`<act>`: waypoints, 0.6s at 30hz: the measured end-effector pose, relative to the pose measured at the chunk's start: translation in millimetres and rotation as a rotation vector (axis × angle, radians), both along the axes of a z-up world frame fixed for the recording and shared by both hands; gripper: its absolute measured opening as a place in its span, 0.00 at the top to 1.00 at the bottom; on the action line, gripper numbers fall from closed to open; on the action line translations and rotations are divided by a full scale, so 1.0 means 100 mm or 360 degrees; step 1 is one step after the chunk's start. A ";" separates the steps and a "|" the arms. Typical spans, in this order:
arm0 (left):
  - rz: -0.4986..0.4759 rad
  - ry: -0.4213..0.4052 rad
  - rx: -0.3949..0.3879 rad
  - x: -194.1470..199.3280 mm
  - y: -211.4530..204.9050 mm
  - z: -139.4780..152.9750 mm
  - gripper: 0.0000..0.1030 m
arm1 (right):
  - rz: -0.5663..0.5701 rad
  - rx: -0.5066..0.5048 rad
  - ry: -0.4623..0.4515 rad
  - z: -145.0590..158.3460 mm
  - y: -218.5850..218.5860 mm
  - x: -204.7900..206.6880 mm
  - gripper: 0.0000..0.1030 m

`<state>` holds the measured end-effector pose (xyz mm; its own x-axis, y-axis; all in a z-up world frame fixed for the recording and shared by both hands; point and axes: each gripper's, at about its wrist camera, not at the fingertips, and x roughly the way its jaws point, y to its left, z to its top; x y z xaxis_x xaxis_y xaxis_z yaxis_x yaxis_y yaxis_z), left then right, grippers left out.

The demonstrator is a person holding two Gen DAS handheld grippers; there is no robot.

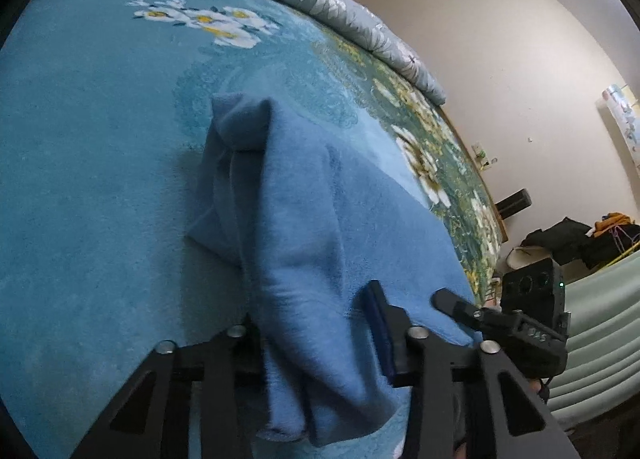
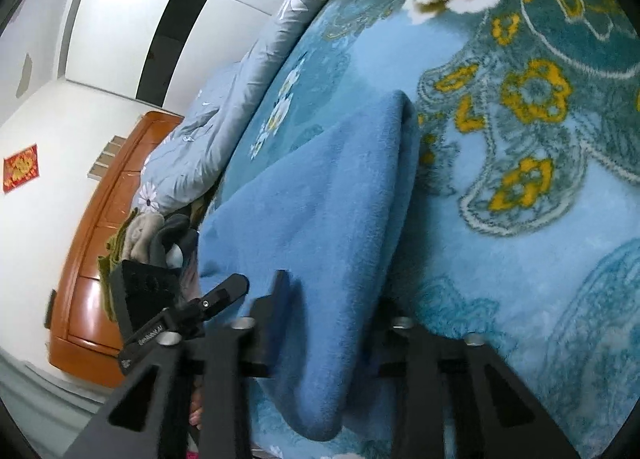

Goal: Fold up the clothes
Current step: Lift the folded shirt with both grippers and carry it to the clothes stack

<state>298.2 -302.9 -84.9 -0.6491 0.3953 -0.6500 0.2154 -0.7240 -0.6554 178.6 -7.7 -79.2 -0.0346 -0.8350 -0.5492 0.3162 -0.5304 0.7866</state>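
Left hand-held gripper [image 1: 320,323] clamped on near edge of blue fleece garment [image 1: 288,219]; right hand-held gripper [image 2: 332,319] likewise pinching same garment's near edge. Garment bunched in folds, draped across floral blue blanket [image 1: 100,179] on bed, grey quilt [image 1: 360,19] far side.

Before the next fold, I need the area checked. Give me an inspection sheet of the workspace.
Surface: blue floral blanket covering the bed.
Job's things: one blue fleece garment, bunched lengthwise, near end draped between both sets of fingers.
Clutter: grey floral quilt along the far edge; soft items heaped at the bedside.
Grippers: left gripper and right gripper both straddle the garment; grip unclear.
Cables: nothing seen.
Surroundings: white walls, wooden cabinet, dark bags on the floor.
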 end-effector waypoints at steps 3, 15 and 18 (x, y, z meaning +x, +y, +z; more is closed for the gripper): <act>-0.0014 0.0024 -0.0008 0.06 0.01 0.06 0.70 | 0.0031 0.0027 0.0049 0.10 -0.01 0.04 0.86; 0.0049 0.0409 -0.0053 0.52 -0.48 0.96 0.71 | 0.0306 0.0107 0.0476 1.34 -0.65 0.30 0.87; 0.0103 0.0559 -0.0192 0.78 -0.84 1.57 0.71 | 0.0424 0.0022 0.0636 1.86 -1.03 0.43 0.87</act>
